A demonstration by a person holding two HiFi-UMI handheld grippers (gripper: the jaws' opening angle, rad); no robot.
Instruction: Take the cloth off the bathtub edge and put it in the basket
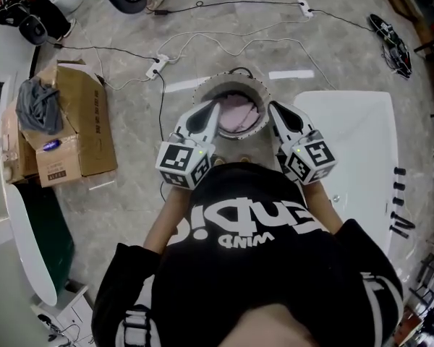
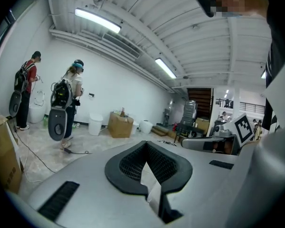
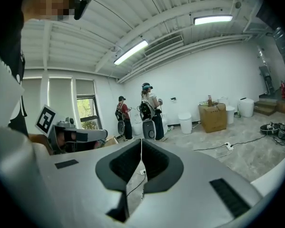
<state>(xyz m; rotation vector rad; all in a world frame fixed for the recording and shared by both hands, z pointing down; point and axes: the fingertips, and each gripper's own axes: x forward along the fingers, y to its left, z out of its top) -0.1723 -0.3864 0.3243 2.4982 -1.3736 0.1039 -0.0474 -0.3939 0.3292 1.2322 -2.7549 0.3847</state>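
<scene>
A pink cloth [image 1: 239, 113] lies inside the round basket [image 1: 205, 91] on the floor, just in front of me. The white bathtub [image 1: 351, 147] stands to the right of the basket, and no cloth shows on its edge. Both grippers are held up near my chest, over the near side of the basket. The left gripper [image 1: 215, 107] is shut with nothing between its jaws, as the left gripper view [image 2: 145, 145] also shows. My right gripper [image 1: 273, 108] is shut and empty too; in the right gripper view [image 3: 141, 141] its jaw tips meet.
An open cardboard box [image 1: 83, 125] with a grey cloth [image 1: 37, 104] stands at the left. Cables and a power strip [image 1: 157, 65] run across the floor beyond the basket. Two people [image 3: 149, 109] with backpack gear stand by the far wall.
</scene>
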